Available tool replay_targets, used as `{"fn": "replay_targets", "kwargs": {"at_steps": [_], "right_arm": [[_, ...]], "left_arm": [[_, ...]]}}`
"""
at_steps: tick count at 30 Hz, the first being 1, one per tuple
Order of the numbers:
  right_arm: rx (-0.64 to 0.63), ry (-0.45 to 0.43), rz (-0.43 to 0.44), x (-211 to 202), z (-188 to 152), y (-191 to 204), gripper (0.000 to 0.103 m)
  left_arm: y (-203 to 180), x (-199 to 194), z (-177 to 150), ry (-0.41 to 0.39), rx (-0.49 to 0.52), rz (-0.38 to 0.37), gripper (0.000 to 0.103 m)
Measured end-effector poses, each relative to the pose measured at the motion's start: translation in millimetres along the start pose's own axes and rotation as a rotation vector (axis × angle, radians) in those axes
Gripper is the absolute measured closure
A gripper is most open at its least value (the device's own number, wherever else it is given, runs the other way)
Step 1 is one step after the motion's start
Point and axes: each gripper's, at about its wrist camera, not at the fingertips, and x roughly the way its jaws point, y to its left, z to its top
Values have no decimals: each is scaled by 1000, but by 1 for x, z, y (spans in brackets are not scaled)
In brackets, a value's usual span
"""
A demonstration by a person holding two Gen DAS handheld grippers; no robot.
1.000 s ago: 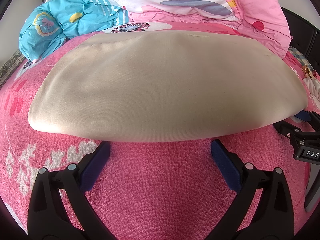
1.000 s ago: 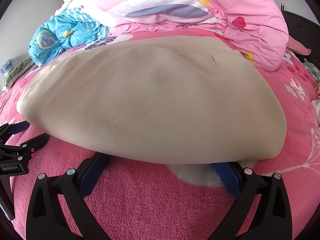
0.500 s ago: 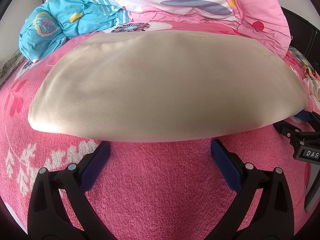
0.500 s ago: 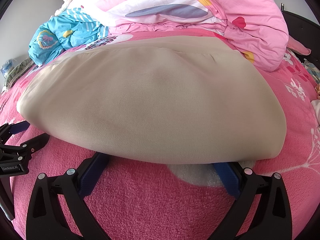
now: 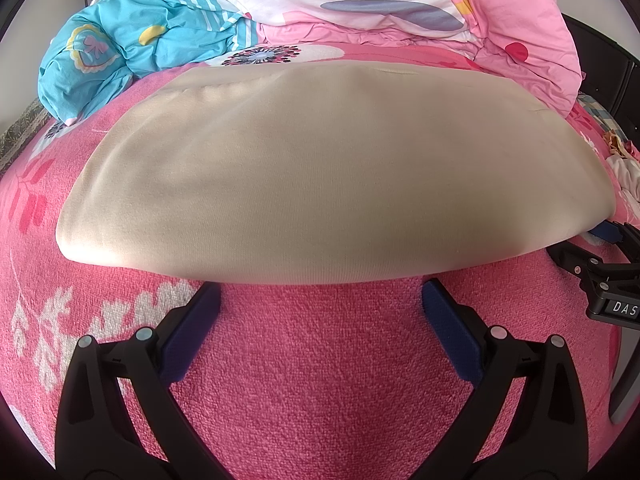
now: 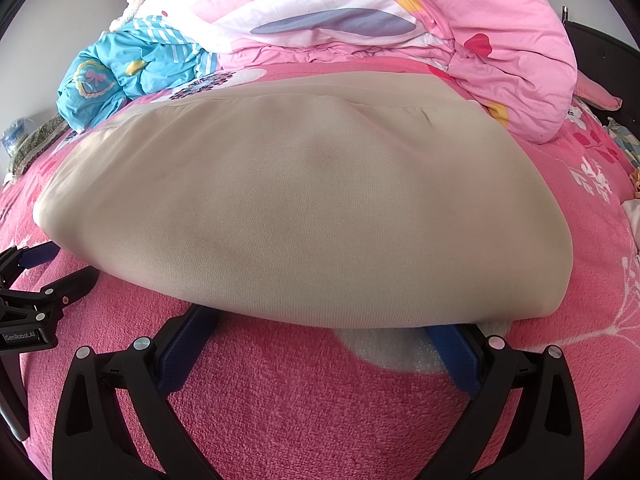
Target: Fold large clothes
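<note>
Bed, covered by a pink plush blanket (image 5: 312, 360) with white and darker pink flower and leaf prints. Lying directly on it:
- beige garment (image 5: 320, 184), folded flat and smooth, spread across the middle, near fold facing the bed's near edge;
- pink patterned quilt (image 5: 400, 8), bunched along the far edge, reaching toward the far right corner;
- turquoise quilt (image 5: 132, 48), crumpled at the far left corner, touching the pink one.
</note>
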Motion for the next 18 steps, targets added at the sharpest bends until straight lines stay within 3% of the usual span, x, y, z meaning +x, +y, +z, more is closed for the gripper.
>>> {"fn": "replay_targets", "kwargs": {"at_steps": [18], "right_arm": [[0,0,0,0,0,0,6]], "left_arm": [[-1,-1,0,2,-1,1,6]]}}
